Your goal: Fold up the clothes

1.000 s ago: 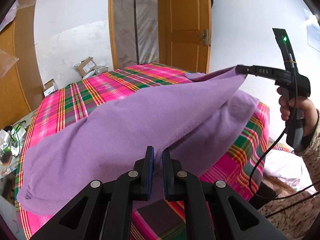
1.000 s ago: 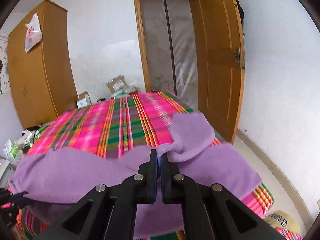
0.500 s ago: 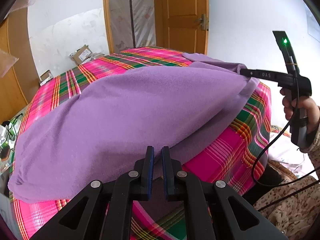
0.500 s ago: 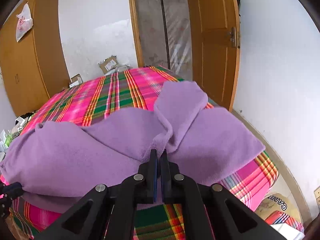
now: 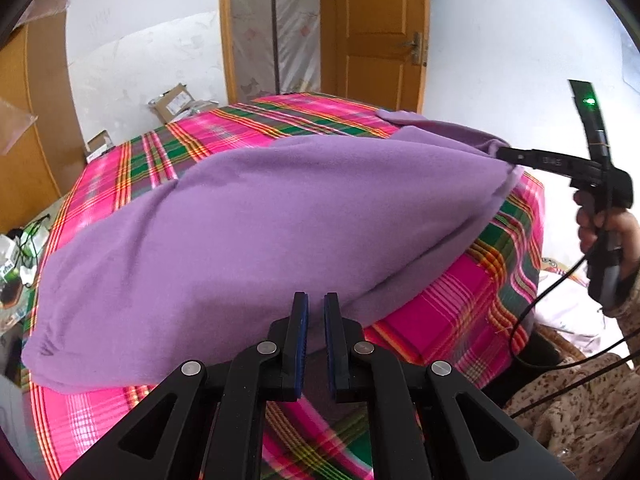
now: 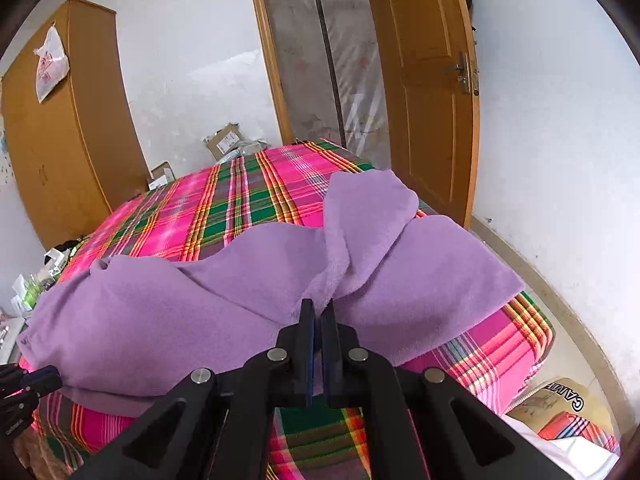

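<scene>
My left gripper [image 5: 315, 312] was clamped on the near hem of the purple garment [image 5: 260, 216]; my right gripper [image 6: 319, 316] was clamped on its bunched edge; the garment lay draped across the plaid bed [image 6: 224, 208]; beyond stood a wooden door [image 6: 424, 80].

Left gripper [image 5: 315, 308] angles downward with its jaws nearly together, pinching fabric, while the right gripper [image 6: 319, 314], tightly closed on fabric, is gripped by a hand [image 5: 608, 228] in a patterned sleeve
</scene>
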Tool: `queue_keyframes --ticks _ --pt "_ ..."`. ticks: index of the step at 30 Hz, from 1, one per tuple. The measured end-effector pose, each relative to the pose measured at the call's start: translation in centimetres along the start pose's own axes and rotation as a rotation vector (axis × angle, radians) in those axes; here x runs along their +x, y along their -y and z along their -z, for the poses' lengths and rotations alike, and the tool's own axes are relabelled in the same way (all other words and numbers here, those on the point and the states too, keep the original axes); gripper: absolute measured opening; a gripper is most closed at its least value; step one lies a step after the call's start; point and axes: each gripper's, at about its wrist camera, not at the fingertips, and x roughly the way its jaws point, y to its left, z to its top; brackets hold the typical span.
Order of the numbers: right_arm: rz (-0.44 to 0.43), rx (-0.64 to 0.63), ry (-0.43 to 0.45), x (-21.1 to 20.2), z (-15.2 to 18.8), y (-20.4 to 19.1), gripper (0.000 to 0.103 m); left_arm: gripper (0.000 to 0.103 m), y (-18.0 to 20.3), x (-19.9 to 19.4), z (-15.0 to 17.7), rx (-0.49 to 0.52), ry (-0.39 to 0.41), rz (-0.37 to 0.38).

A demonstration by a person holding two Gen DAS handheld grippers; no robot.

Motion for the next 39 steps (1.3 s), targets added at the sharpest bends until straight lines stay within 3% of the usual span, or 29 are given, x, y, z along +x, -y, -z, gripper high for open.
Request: queue_keyframes --ticks 4,12,19,31,34,35,39 --pt "0.009 0.02 -0.042 0.8 0.8 0.4 0.003 0.008 0.3 0.2 0.3 0.015 -0.007 -0.016" --pt "0.011 0.048 -0.095 2.3 1.6 1.0 0.003 0.024 1.9 0.1 -0.1 0.124 -0.002 0.002" --pt "-0.006 0.054 -0.077 1.6 1.5 0.9 0.003 0.024 2.2 1.8 -1.0 0.16 -0.039 -0.067" --pt "-0.015 0.056 -0.06 1.7 0.6 0.5 0.003 0.023 3.5 2.4 -0.7 0.276 -0.053 -0.094" --pt "-0.016 0.058 -0.06 1.7 0.7 0.5 0.003 0.021 3.5 2.4 -0.7 0.282 -0.055 -0.085" --pt "-0.017 0.058 -0.059 1.6 0.7 0.5 0.003 0.011 3.3 2.4 -0.8 0.268 -0.055 -0.075" --pt "-0.023 0.054 -0.045 1.2 0.4 0.3 0.003 0.002 2.7 1.7 -1.1 0.234 -0.023 -0.055"
